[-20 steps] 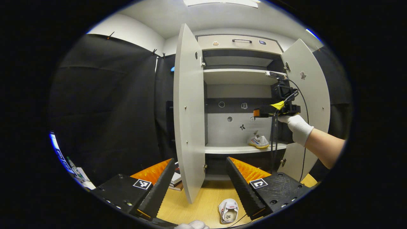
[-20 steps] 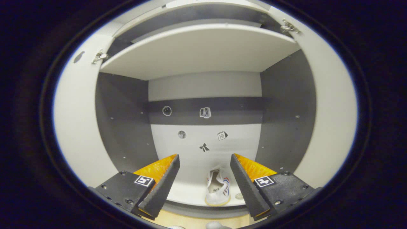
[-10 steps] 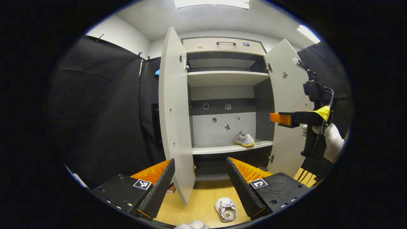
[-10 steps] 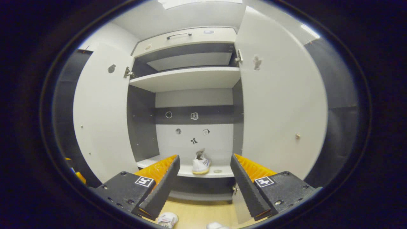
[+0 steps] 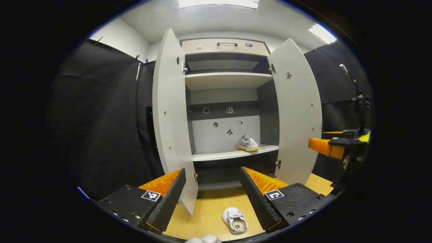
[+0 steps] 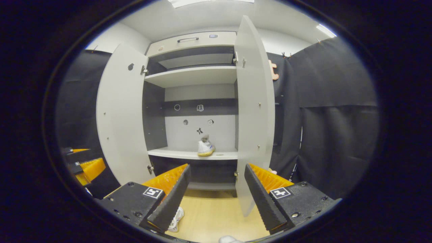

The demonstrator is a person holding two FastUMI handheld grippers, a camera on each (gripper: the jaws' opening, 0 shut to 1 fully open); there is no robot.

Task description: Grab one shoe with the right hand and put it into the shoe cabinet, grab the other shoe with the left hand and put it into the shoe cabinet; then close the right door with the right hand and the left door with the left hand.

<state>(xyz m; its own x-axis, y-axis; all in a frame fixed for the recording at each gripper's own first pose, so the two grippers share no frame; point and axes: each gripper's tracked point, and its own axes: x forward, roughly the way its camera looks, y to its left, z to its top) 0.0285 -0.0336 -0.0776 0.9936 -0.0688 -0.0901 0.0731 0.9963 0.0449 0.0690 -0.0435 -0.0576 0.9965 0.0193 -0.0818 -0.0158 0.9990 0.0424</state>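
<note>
Low in the middle, on the yellow wooden floor (image 5: 209, 216), the small white soft shoe (image 5: 235, 220) looks light and squashy, best pinched at its rim by the left gripper (image 5: 212, 195), whose fingers are wide apart.

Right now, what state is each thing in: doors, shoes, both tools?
Left door: open.
Right door: open.
Shoe on shelf: inside cabinet, upright.
Shoe on floor: not yet picked up.
Left tool: open, empty.
Right tool: open, empty.
</note>
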